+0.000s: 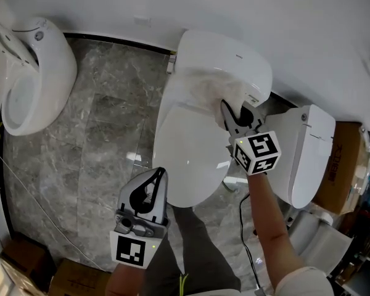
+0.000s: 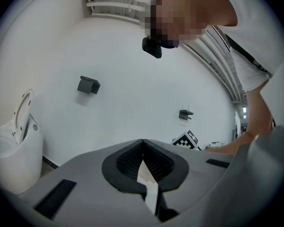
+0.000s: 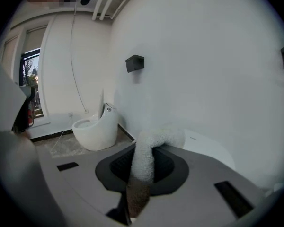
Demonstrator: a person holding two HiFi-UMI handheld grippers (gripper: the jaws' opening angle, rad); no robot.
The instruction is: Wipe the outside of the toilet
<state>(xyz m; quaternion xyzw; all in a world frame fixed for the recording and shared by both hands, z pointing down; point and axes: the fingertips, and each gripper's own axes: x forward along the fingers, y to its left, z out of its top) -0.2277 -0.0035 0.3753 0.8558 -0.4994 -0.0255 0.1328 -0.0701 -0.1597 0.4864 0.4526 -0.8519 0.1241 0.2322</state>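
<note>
Lowest in the head view, left of centre, your left claw (image 1: 161,171) hangs over the near edge of the toilet (image 1: 185,153). Its dark ribbed pads are pressed together at the tips with nothing between them, and it touches nothing.

The toilet fills the middle of the frame. It is smooth, glossy white ceramic with an oval lid that lies closed over the bowl.

Just past the lid, right of centre, your right claw (image 1: 225,106) is clenched on a white fluffy cloth (image 1: 213,85). The right claw view shows the cloth pinched between the pads and curling up and over to the right. Its loose part lies spread on the toilet where the lid meets the rounded tank (image 1: 225,51), against the white wall.

A grey veined marble floor (image 1: 105,128) surrounds the toilet.

At upper left stands a second white toilet (image 1: 46,60) with its seat raised and its bowl open.

At the right edge sits a third white fixture (image 1: 308,147), boxy with rounded corners, beside a brown cardboard box (image 1: 339,165). A black cable (image 1: 242,217) runs along the floor below it.
</note>
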